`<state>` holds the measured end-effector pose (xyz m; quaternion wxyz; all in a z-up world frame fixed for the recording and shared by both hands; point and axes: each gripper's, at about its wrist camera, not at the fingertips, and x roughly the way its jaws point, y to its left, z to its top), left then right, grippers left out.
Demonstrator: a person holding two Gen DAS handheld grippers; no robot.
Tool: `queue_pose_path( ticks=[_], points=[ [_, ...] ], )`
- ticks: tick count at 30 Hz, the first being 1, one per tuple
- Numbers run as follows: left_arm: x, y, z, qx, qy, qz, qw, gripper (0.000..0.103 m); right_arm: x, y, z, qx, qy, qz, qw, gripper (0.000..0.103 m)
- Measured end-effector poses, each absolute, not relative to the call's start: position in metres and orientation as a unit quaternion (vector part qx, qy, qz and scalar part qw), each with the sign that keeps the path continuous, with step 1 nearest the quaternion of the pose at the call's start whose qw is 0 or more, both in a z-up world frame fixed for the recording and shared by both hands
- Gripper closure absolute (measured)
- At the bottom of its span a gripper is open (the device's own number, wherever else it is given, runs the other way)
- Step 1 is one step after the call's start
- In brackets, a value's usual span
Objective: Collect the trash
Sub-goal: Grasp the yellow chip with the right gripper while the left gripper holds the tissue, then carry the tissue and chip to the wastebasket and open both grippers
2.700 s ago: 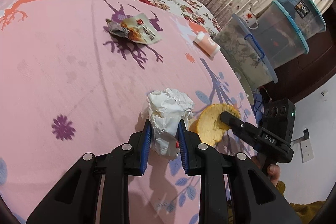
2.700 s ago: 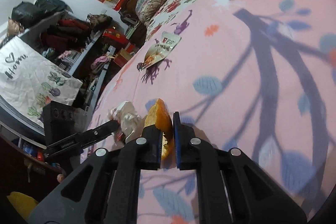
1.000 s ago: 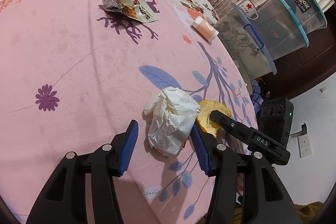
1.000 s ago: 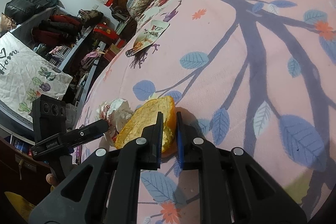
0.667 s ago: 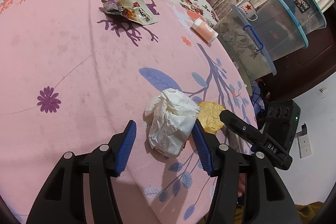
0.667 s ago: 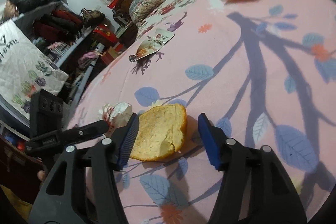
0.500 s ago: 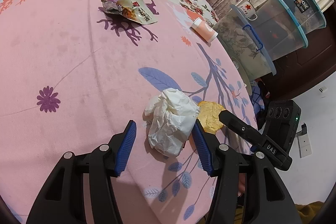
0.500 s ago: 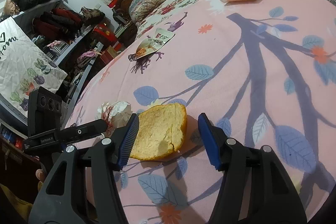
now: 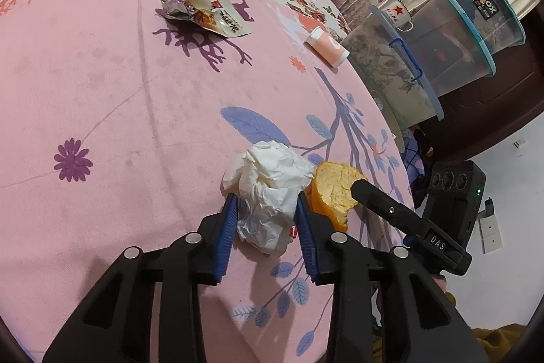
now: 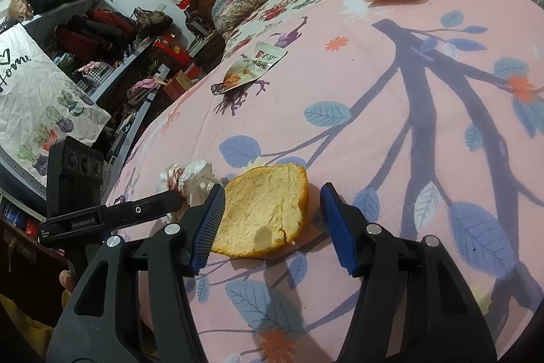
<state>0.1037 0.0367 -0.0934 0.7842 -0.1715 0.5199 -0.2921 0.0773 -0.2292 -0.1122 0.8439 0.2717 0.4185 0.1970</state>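
A crumpled white paper ball (image 9: 268, 179) lies on the pink sheet (image 9: 102, 125) near the bed's front edge. My left gripper (image 9: 267, 203) is closing, and both blue pads press on the ball's sides. Right beside it lies a piece of orange peel (image 10: 265, 210), pale side up. My right gripper (image 10: 272, 193) straddles the peel with its jaws closing slightly. The left pad sits at the peel's edge and the right pad stands clear of it. In the right wrist view, the paper ball (image 10: 197, 176) shows behind my left gripper's finger (image 10: 142, 210).
A torn snack wrapper (image 9: 210, 16) lies further up the bed, and a pink paper cup (image 9: 326, 46) lies on its side near the right edge. Stacked plastic bins (image 9: 442, 33) stand past that edge. Cluttered shelves (image 10: 102, 33) stand off the other side.
My right gripper opened and let go of the peel, which now lies flat between its jaws. My left gripper's jaws closed in onto the paper ball.
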Motion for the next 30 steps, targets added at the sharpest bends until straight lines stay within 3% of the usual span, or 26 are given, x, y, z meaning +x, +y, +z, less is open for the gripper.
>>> queue_pose_path(
  ticks=[3,8,25,26,27,28,30],
  points=[
    [0.103,0.036,-0.092,-0.168,0.516,-0.293,0.787,0.075,0.079,-0.225,-0.114,0.268,0.426,0.204,0.84,0.059],
    [0.103,0.034,-0.09,-0.167,0.514,-0.299,0.787,0.075,0.08,-0.222,-0.119,0.276,0.432,0.214,0.832,0.067],
    [0.104,0.03,-0.093,-0.16,0.521,-0.301,0.783,0.076,0.088,-0.218,-0.121,0.293,0.436,0.232,0.819,0.065],
    [0.104,0.03,-0.093,-0.158,0.52,-0.3,0.784,0.076,0.088,-0.217,-0.122,0.289,0.438,0.233,0.819,0.069],
    [0.104,0.029,-0.092,-0.157,0.519,-0.299,0.785,0.076,0.088,-0.216,-0.122,0.285,0.438,0.231,0.821,0.082],
    [0.104,0.03,-0.091,-0.155,0.518,-0.296,0.787,0.076,0.088,-0.217,-0.12,0.277,0.436,0.225,0.826,0.089],
    [0.105,0.031,-0.087,-0.157,0.515,-0.297,0.788,0.077,0.086,-0.224,-0.119,0.287,0.427,0.22,0.829,0.092]
  ],
)
